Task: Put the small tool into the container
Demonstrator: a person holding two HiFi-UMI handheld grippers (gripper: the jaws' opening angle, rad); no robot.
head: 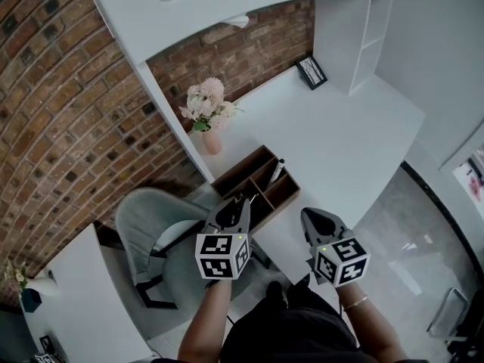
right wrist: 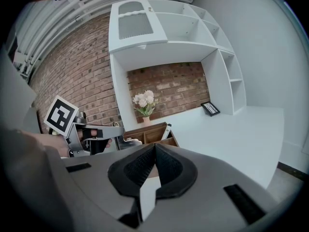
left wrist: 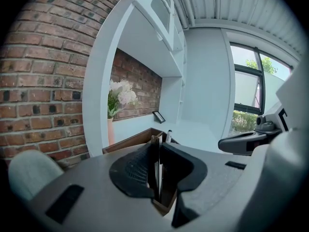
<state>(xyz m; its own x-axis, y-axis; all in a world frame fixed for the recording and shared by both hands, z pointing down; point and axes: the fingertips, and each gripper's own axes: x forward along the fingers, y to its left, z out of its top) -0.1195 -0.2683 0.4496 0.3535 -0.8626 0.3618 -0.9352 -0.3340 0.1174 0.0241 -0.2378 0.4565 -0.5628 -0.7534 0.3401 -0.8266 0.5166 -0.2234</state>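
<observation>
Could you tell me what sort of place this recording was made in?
Probably a home office or study nook: a white built-in desk, open shelves at its end, and a grey chair.

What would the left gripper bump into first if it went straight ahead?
Probably the wooden box on the white desk. The left gripper points straight at its near end, though how far off is unclear.

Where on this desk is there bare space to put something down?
The desk is bare across its middle, between box, frame and right edge. Crowded only at the left: vase and box.
</observation>
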